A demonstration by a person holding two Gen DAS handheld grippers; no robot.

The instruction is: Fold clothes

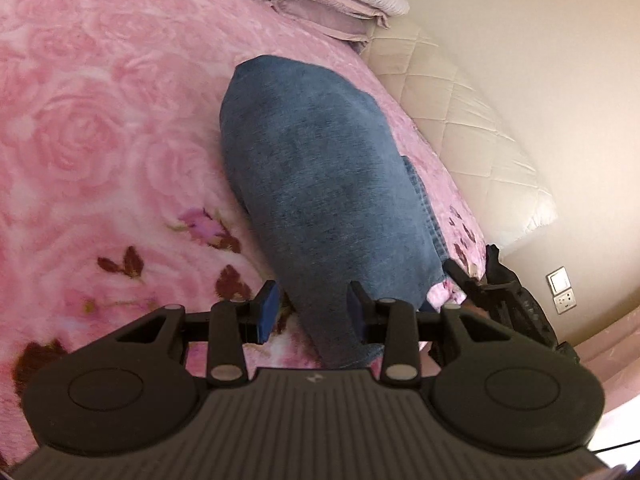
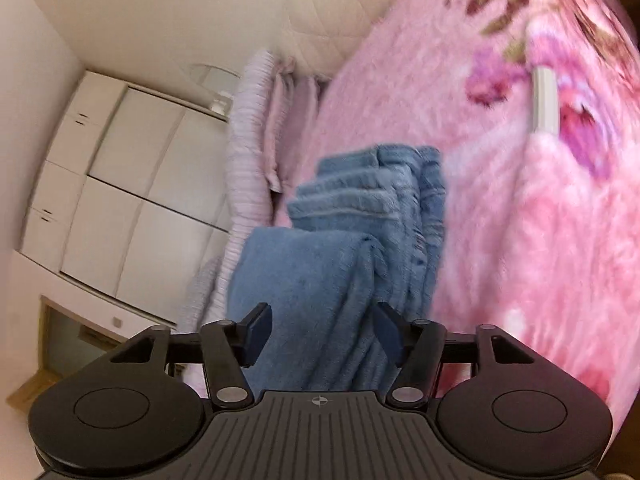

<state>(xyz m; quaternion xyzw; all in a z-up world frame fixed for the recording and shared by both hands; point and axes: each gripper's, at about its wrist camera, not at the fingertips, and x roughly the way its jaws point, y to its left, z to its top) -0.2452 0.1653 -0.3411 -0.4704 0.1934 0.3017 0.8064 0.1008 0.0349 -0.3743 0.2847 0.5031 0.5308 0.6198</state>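
Note:
Folded blue jeans (image 1: 320,168) lie as a thick bundle on the pink rose-patterned blanket (image 1: 100,120). My left gripper (image 1: 313,310) hovers over their near end. Its right pad touches the denim and its left pad stands clear of it over the blanket. In the right wrist view the jeans (image 2: 352,216) show several stacked layers, seen from the side in a rolled picture. My right gripper (image 2: 323,332) is open wide, with the nearest denim fold running between its fingers. The right gripper (image 1: 469,256) also shows by the jeans' near right corner.
Lilac pillows and striped bedding (image 1: 336,0) are piled at the head of the bed, by a cream quilted headboard (image 1: 460,120). A wall switch and socket (image 1: 562,290) sit at the right. White wardrobe doors (image 2: 120,184) fill the left, and a white bar (image 2: 544,100) lies on the blanket.

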